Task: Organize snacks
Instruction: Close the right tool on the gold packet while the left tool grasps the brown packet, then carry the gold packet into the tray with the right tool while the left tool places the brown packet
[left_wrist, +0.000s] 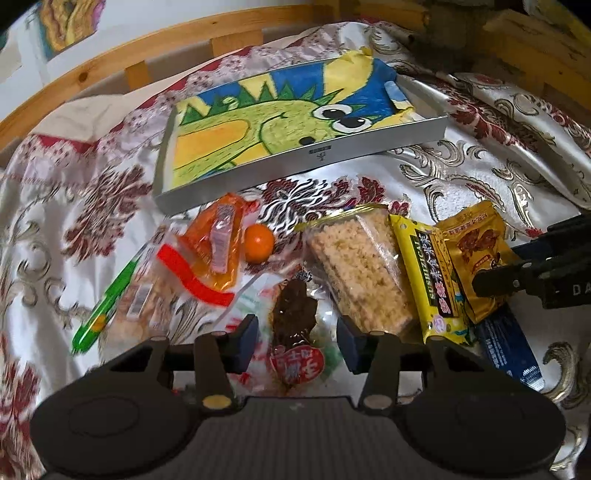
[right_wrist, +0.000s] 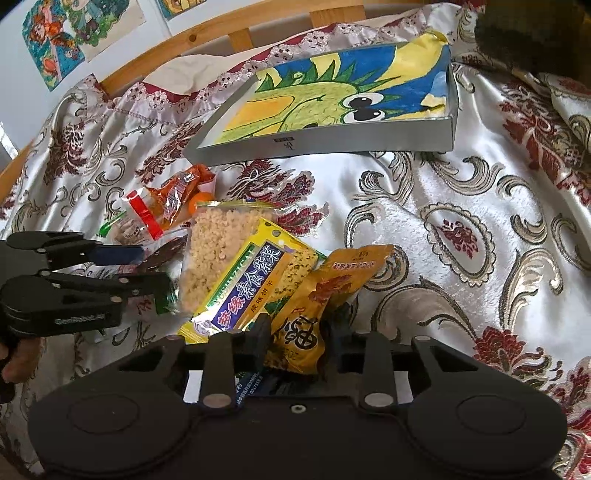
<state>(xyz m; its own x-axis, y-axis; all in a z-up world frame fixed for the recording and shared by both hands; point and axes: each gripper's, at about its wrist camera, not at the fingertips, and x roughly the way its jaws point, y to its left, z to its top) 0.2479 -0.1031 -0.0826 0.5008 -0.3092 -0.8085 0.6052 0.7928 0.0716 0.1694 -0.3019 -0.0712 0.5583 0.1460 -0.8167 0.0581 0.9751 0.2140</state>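
Observation:
A pile of snacks lies on a patterned satin cloth in front of a grey tray (left_wrist: 424, 133) lined with a dragon drawing. My left gripper (left_wrist: 297, 341) is open, its fingers on either side of a clear packet with a dark brown snack (left_wrist: 295, 314). My right gripper (right_wrist: 297, 339) is shut on a golden-orange packet (right_wrist: 328, 288), which also shows in the left wrist view (left_wrist: 476, 251). Beside it lie a yellow biscuit packet (right_wrist: 247, 288) and a clear bag of puffed rice cake (right_wrist: 218, 243). The left gripper shows in the right wrist view (right_wrist: 147, 267).
An orange packet (left_wrist: 218, 243), a small orange ball (left_wrist: 259, 238), a red-striped clear bag (left_wrist: 192, 284) and a green-edged packet (left_wrist: 99, 317) lie at the left. A dark blue packet (left_wrist: 506, 343) lies under the golden one. A wooden frame (left_wrist: 110, 70) runs behind the cloth.

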